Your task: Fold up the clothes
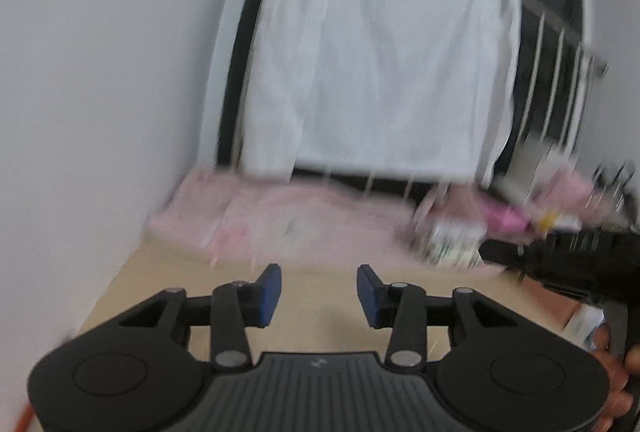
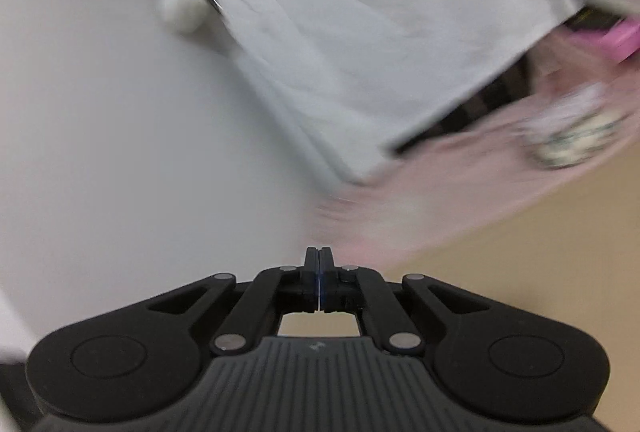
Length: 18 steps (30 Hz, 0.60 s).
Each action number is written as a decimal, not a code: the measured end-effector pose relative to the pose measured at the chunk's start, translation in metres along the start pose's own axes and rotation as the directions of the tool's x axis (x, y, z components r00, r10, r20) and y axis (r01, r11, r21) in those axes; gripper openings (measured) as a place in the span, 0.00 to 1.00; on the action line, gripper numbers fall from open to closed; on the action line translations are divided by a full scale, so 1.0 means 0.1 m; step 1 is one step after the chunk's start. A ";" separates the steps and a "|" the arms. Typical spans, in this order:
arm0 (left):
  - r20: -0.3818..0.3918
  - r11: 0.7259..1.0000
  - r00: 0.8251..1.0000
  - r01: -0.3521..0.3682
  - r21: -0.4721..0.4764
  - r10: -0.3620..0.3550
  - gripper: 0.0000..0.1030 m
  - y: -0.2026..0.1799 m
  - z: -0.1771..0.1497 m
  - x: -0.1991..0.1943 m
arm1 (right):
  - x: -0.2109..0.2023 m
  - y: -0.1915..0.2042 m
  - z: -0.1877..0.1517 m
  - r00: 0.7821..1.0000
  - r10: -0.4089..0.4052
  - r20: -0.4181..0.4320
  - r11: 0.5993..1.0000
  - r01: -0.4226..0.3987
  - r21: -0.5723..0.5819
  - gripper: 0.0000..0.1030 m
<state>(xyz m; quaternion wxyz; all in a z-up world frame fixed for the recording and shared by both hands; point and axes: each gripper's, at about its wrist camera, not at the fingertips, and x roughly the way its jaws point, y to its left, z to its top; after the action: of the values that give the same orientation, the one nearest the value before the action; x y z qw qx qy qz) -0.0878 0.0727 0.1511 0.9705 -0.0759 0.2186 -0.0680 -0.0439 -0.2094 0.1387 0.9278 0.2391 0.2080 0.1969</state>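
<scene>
Left gripper jaws apart, nothing between the blue pads, held above the tan table. Right gripper jaws pressed together, empty, over the table edge by the white wall. Both views motion-blurred. Pink cloth lies flat on the table ahead, against the wall. White cloth hangs over a rack behind it. Blurred clutter right of the pink cloth. Hand at lower right of left view.

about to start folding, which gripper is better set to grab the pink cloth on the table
Probably the left gripper: it is open, empty and faces the pink cloth. The right gripper is shut, empty.
</scene>
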 end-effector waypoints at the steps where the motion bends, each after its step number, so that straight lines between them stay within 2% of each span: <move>1: -0.053 1.000 0.999 -0.004 0.007 0.004 0.39 0.01 -0.18 0.02 | -0.06 -0.06 -0.19 0.999 -0.019 -0.038 0.999 0.017 -0.042 0.04; 2: -0.080 1.000 0.997 -0.001 0.007 0.001 0.39 0.04 -0.35 0.01 | -0.12 -0.12 -0.39 0.996 -0.036 -0.076 0.996 0.030 -0.084 0.05; 3: -0.106 1.000 0.994 0.001 0.007 0.000 0.40 0.08 -0.53 0.00 | -0.18 -0.18 -0.59 0.992 -0.056 -0.113 0.991 0.041 -0.125 0.10; 4: -0.133 1.000 0.991 -0.006 0.004 0.007 0.40 0.12 -0.67 -0.01 | -0.24 -0.23 -0.78 0.986 -0.076 -0.149 0.985 0.051 -0.167 0.27; 6: -0.199 1.000 0.980 -0.030 0.002 0.030 0.44 0.18 -0.87 0.03 | -0.40 -0.37 -1.04 0.979 -0.067 -0.191 0.990 0.041 -0.137 0.57; 10: -0.276 1.000 0.961 -0.011 0.004 0.011 0.46 0.19 -1.08 0.11 | -0.30 -0.60 -1.24 0.966 -0.049 -0.255 0.998 0.036 -0.058 0.57; 14: -0.308 0.996 0.949 0.079 0.038 -0.064 0.47 0.07 -1.22 0.01 | -0.21 -0.57 -1.36 0.934 0.086 -0.346 0.996 -0.085 0.018 0.57; 15: -0.310 0.995 0.949 0.077 0.055 -0.057 0.42 0.03 -1.25 0.03 | -0.16 -0.56 -1.41 0.929 0.077 -0.363 0.997 -0.073 0.023 0.53; 16: -0.312 0.995 0.949 0.075 0.069 -0.050 0.20 0.00 -1.27 0.04 | -0.11 -0.54 -1.47 0.923 0.066 -0.379 0.998 -0.060 0.027 0.31; 17: -0.312 0.995 0.949 0.070 0.067 -0.046 0.09 0.00 -1.27 0.06 | -0.05 -0.55 -1.50 0.925 0.028 -0.379 0.999 -0.019 0.026 0.09; 18: -0.311 0.996 0.949 0.065 0.065 -0.042 0.07 -0.01 -1.28 0.08 | -0.01 -0.58 -1.52 0.929 0.011 -0.369 0.999 0.005 0.041 0.01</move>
<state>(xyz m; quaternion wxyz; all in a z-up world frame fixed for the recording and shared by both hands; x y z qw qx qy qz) -0.1366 0.0554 0.0339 0.9242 -0.0340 0.3631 -0.1133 -0.1024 -0.2019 -0.0124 0.8668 0.2171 0.3822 0.2355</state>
